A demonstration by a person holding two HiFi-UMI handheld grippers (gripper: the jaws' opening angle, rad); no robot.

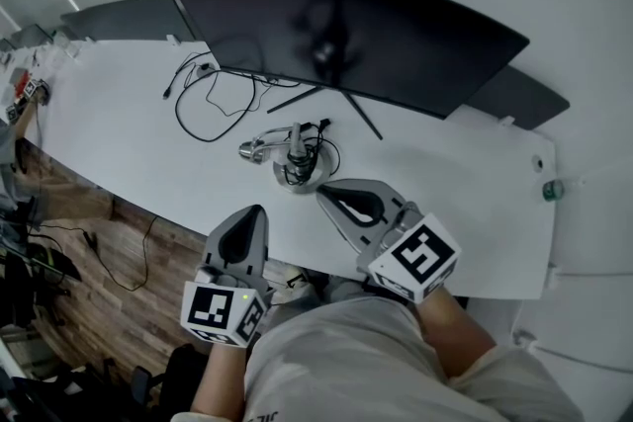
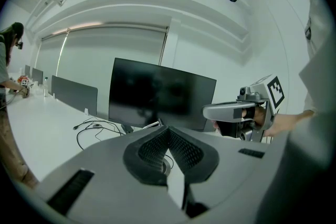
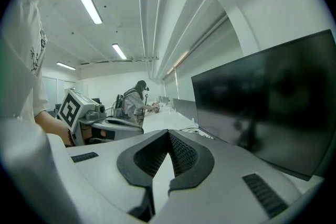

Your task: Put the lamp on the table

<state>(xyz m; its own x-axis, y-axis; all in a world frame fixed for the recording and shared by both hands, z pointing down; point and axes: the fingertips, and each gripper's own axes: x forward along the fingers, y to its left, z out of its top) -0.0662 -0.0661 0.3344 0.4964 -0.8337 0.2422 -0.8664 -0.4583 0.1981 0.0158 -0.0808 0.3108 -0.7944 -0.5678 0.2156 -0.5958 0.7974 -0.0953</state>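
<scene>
A chrome desk lamp (image 1: 292,158) lies folded on the white table (image 1: 129,143), its round base toward me and a black cord curled beside it. My left gripper (image 1: 257,212) hovers over the table's near edge, a little to the lamp's lower left, shut and empty. Just right of the lamp's base is my right gripper (image 1: 329,194), also shut with nothing between its fingers. Neither touches the lamp. In the left gripper view the jaws meet at their tips (image 2: 169,131), and the right gripper (image 2: 231,110) shows beside them. The right gripper view shows closed jaws (image 3: 168,136).
A wide curved monitor (image 1: 346,35) stands behind the lamp on a thin-legged stand. Black cables (image 1: 213,99) loop at its left. Grey dividers (image 1: 129,18) line the table's far side. A small green object (image 1: 552,190) sits at the right edge. A person (image 3: 135,99) works far down the table.
</scene>
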